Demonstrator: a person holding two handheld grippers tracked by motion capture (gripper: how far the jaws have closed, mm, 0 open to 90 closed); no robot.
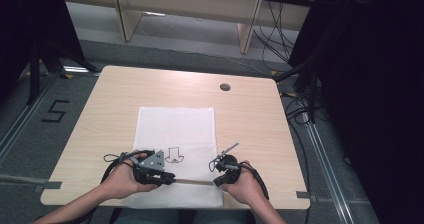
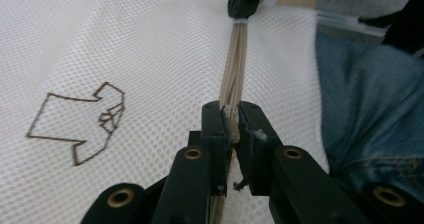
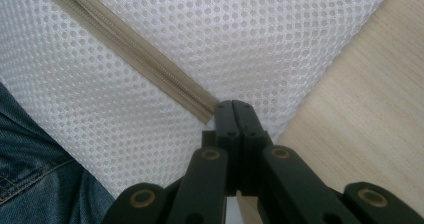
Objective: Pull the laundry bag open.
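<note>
While both grip zipper (image 2: 235, 59) | mesh bag (image 1: 175, 129) overhangs table (image 1: 250, 119), seemingly

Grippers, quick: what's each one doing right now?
Left gripper: closed on the tan zipper of the white mesh bag.
Right gripper: shut on the zipper's end.

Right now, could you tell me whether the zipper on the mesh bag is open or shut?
Shut, where visible: the zipper runs as one closed tan band across the mesh bag, with no gap between its sides.
</note>
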